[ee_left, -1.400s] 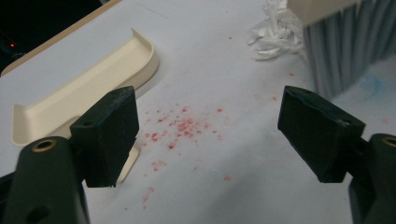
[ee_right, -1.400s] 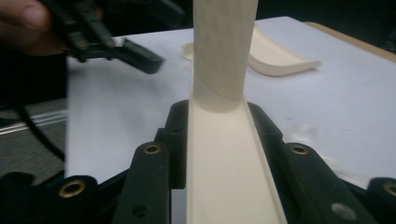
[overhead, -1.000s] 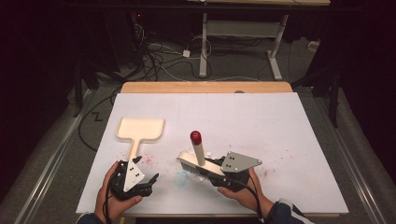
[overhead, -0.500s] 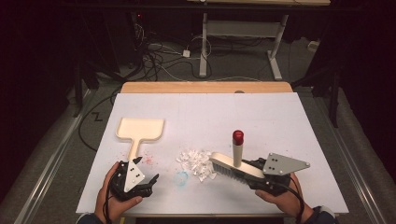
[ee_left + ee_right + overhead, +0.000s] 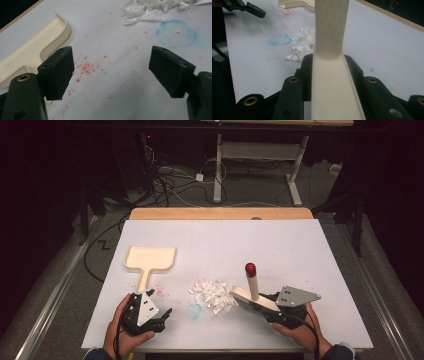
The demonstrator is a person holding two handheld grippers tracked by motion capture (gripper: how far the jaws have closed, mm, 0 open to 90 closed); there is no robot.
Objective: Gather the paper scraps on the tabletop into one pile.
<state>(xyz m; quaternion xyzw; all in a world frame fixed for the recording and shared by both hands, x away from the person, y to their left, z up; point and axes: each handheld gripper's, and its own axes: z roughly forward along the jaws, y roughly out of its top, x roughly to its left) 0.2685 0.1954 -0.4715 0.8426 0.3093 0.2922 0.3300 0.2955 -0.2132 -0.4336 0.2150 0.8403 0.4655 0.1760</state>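
**Brush at the edge of the pile, dustpan waiting**

The right gripper (image 5: 272, 307) is clamped on the cream block of a hand brush (image 5: 252, 296), jaws pressed against both its sides, and the bristles sit just at the right edge of the shredded paper pile (image 5: 212, 292). The brush block lies low along the white table sheet (image 5: 300, 250), its long axis running left to right, free end toward the paper; the red-tipped handle (image 5: 250, 270) stands up from it, tilted slightly back.

The left gripper (image 5: 150, 315) rests near the front edge with its jaws wide apart and nothing between them, the cream dustpan (image 5: 150, 260) just beyond it, its handle toward the person.

To sweep well from here, I'd judge: keep the bristles flat on the sheet, push in one slow stroke leftward, and gather the scraps without scattering them past the blue stain (image 5: 194, 310).
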